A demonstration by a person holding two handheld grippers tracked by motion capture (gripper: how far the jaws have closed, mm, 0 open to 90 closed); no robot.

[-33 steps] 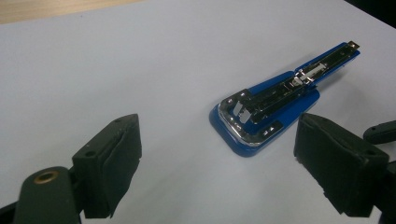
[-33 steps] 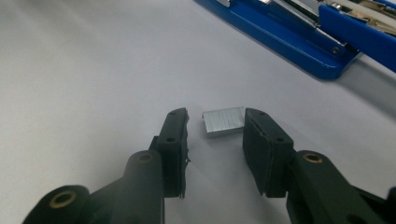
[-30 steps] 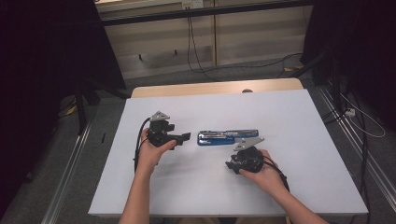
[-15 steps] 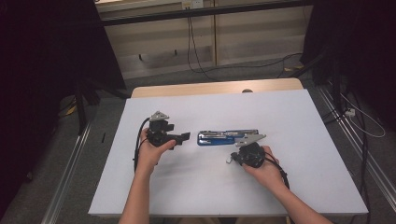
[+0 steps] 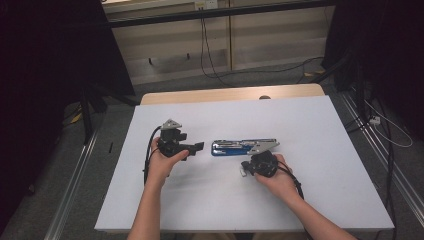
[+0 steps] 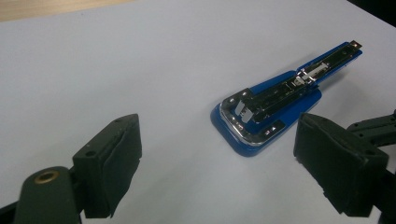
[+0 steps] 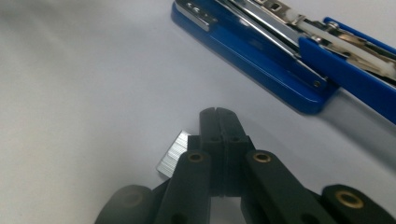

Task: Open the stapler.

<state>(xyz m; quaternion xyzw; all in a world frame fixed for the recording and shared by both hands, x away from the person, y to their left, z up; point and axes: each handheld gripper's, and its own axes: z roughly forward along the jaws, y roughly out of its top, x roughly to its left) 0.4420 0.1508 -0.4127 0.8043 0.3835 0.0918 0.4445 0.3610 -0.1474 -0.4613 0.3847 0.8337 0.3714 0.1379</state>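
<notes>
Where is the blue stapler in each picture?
High view: the blue stapler lies open in the middle of the white table, between the two hands.
Left gripper view: the stapler lies right of centre, running toward the top right corner.
Right gripper view: the stapler lies along the top, from the middle to the right edge.
Shared landmark: the white table under the stapler.
</notes>
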